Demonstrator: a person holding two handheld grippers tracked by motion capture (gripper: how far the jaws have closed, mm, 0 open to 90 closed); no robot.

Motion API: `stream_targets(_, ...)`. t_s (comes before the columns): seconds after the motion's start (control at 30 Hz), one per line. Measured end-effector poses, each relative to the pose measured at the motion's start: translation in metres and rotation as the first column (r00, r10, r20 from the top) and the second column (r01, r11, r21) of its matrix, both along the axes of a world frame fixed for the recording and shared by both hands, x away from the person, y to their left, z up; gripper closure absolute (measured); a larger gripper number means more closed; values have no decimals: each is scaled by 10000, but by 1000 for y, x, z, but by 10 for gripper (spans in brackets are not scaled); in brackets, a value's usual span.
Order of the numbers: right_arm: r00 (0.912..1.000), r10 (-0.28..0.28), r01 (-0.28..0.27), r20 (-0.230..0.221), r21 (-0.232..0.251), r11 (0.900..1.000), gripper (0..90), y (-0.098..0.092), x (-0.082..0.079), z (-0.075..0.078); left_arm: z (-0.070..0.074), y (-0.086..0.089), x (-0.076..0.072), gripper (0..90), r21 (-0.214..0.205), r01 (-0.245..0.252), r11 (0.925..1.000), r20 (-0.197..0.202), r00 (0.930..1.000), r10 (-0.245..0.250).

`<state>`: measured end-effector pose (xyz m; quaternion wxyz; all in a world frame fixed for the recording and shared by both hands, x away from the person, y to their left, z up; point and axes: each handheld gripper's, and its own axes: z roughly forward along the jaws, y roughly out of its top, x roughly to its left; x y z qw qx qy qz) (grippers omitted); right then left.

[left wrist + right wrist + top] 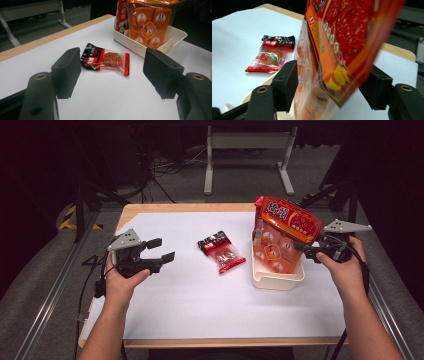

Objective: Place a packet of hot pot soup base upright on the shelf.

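Orange-red snack bag (286, 232) stands upright in the white tray (276, 281), leaning out over the tray's right rim. My right gripper (306, 251) sits just right of the tray, jaws wide apart either side of the bag's edge, pads not pressing it. Small red-and-black packet (221, 251) lies flat on the white table sheet (200, 300), just left of the tray. My left gripper (161, 249) hovers well left of the tray, jaws spread, nothing between them.
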<state>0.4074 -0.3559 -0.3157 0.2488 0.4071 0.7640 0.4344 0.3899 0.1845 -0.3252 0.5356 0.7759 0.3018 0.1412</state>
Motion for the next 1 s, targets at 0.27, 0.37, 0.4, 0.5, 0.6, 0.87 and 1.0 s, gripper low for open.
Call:
stream_targets(0.27, 9991, -23, 15, 419, 196, 9998, 353, -9, -21, 8, -2, -7, 7, 307, 107, -303, 9995, -225, 9993, 305)
stream_targets(0.37, 9984, 2, -17, 567, 268, 9996, 358, -10, -28, 11, -4, -10, 9, 328, 258, -439, 9987, -261, 9987, 446)
stream_targets(0.4, 9981, -57, 40, 607, 276, 9996, 365, -11, -31, 12, -4, -10, 9, 328, 258, -439, 9987, -261, 9987, 446)
stream_targets(0.5, 9975, -102, 83, 693, 284, 9996, 373, -13, -35, 12, -6, -14, 12, 336, 339, -535, 9980, -300, 9981, 546)
stream_targets(0.6, 9972, -84, 61, 744, 309, 9995, 382, -12, -42, 12, -9, -18, 15, 337, 223, -635, 9977, -291, 9975, 642)
stream_targets(0.87, 9940, 404, -442, 1019, 358, 9984, 400, -5, -57, 13, -15, -27, 23, 334, -18, -600, 9982, -5, 9982, 600)
stream_targets(1.0, 9905, 807, -852, 1114, 369, 9957, 405, 0, -62, 12, -21, -33, 32, 348, -103, -448, 9989, 322, 9985, 451)
